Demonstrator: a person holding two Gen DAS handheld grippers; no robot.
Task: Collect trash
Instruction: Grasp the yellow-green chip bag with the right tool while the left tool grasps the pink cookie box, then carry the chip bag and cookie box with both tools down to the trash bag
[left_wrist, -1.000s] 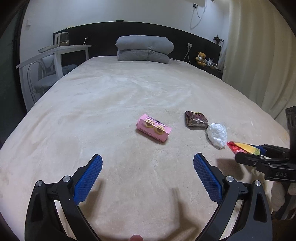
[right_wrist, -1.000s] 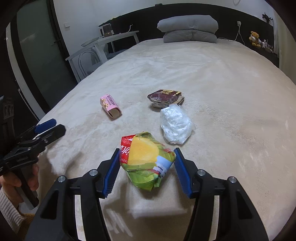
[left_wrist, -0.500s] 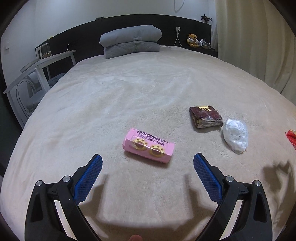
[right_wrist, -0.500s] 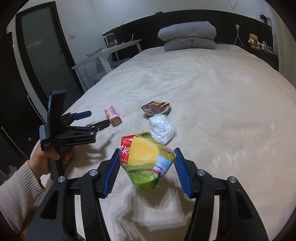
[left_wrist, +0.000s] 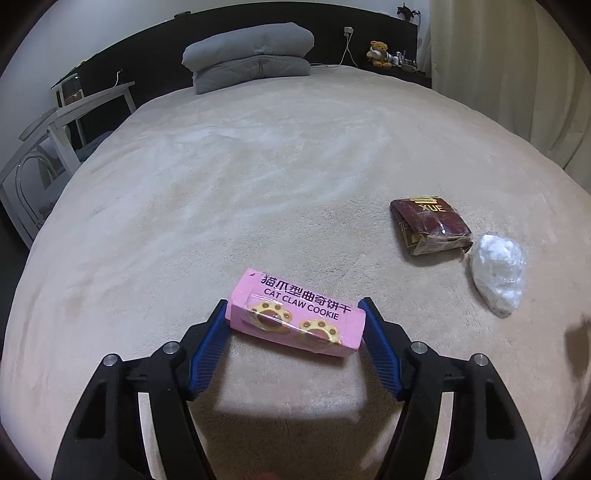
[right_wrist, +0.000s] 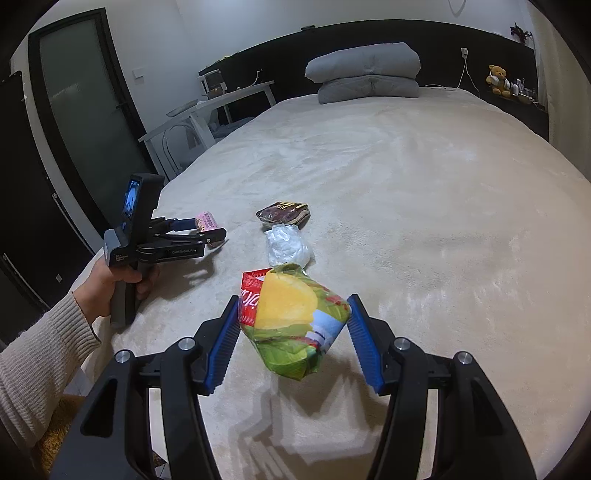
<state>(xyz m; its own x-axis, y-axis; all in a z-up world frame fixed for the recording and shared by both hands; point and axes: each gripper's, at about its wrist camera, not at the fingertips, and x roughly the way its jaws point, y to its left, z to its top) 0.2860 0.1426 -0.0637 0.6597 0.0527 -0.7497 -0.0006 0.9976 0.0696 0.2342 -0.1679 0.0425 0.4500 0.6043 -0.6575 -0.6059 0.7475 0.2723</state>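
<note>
My left gripper (left_wrist: 295, 325) is shut on a pink cat claw cookie box (left_wrist: 295, 317), its blue pads pressed on both ends, on the beige bed (left_wrist: 258, 166). It also shows in the right wrist view (right_wrist: 210, 230), with the box (right_wrist: 206, 220). My right gripper (right_wrist: 291, 325) is shut on a crumpled green, yellow and red chip bag (right_wrist: 291, 321), held above the bed. A dark brown wrapper (left_wrist: 430, 225) and a white crumpled plastic bag (left_wrist: 498, 273) lie to the right of the box; they also show in the right wrist view, wrapper (right_wrist: 284, 214) and bag (right_wrist: 288, 247).
Folded grey bedding (left_wrist: 251, 55) lies at the bed's head against a dark headboard. A white desk and chair (left_wrist: 48, 147) stand left of the bed. A curtain (left_wrist: 517, 74) hangs on the right. A dark door (right_wrist: 85, 122) is at the left.
My left gripper moved forward to the pink cookie box and closed on its ends. My right gripper rose a little with the chip bag still held.
</note>
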